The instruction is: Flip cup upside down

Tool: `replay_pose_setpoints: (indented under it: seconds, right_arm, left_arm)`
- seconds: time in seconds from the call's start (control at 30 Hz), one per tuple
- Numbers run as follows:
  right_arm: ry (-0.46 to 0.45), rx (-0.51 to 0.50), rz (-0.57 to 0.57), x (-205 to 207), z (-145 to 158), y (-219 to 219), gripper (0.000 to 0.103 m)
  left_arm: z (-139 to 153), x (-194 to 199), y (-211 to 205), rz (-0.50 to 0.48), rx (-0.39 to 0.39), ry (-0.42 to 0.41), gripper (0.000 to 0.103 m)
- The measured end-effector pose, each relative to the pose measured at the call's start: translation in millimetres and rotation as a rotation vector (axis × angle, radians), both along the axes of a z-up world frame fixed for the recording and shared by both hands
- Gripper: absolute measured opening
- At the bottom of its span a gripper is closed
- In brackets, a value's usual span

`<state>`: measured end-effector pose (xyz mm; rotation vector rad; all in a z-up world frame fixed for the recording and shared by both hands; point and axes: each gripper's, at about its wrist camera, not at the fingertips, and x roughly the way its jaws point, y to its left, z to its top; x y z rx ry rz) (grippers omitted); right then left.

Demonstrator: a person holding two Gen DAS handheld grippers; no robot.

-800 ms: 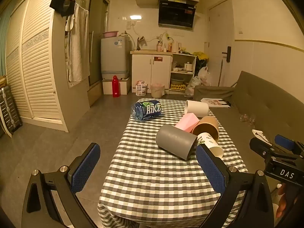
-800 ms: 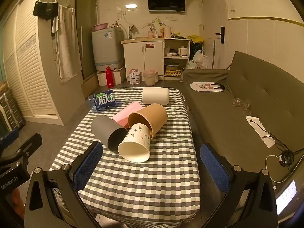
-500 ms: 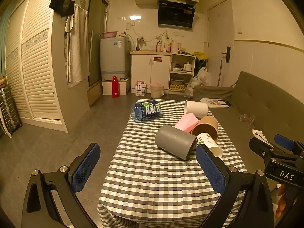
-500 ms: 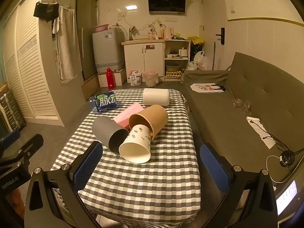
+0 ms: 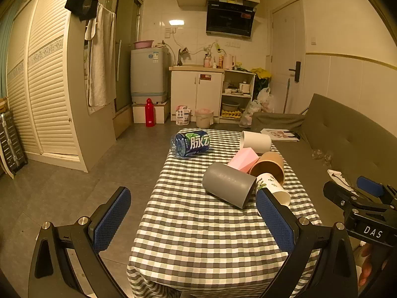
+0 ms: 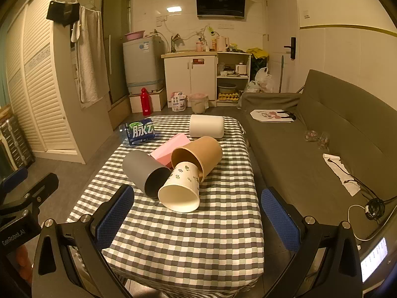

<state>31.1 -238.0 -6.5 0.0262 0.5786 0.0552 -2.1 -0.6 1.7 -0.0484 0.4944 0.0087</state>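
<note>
the leaf-printed cup (image 6: 180, 190) lies on its side on the counter (image 6: 198, 236), mouth turned toward the right hand-held gripper (image 6: 196, 216). that hand-held gripper is judged nearer than the left hand-held gripper (image 5: 193, 219). both are held wide open and empty.

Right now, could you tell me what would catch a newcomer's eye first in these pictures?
A pile of tipped cups mid-table: a grey cup, a brown cup and a leaf-print cup lying on their sides, touching. Behind them lie a pink box, a white cup and a blue bottle.
</note>
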Motion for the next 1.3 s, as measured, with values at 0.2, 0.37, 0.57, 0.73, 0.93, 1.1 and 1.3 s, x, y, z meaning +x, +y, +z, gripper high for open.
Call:
replay_pose_setpoints:
  seconds: [0.2,0.37,0.57,0.73,0.93,1.1,1.3]
  right_arm:
    - [-0.001,0.001,0.002,-1.4,-0.4,-0.1,0.103]
    - [-0.001,0.001,0.006,-1.9,-0.6,1.6,0.103]
    - [-0.001,0.001,0.006,-1.8,0.1,1.5,0.103]
    - [-0.001,0.002,0.007,-2.6,0.7,1.4,0.103]
    - [-0.001,0.002,0.007,-2.6,0.6,1.7,0.103]
    - [0.002,0.003,0.009,-2.4,1.2,2.5,0.103]
    - [0.002,0.002,0.009,-2.6,1.4,2.8,0.103]
  left_arm:
    - [-2.3,1.5,0.9,-0.005,0.000,0.005,0.103]
    - [-1.7,2.1,1.4,-0.005,-0.001,0.006,0.103]
    - [-2.0,1.9,1.6,-0.006,-0.001,0.005,0.103]
    - [-2.2,1.7,1.2,-0.013,0.001,0.003,0.103]
    - [-2.3,1.7,0.6,-0.013,0.000,0.005,0.103]
    - [-2.8,1.5,0.4,-0.013,0.000,0.004,0.103]
    - [-2.4,1.4,0.6,-0.014,0.001,0.003,0.103]
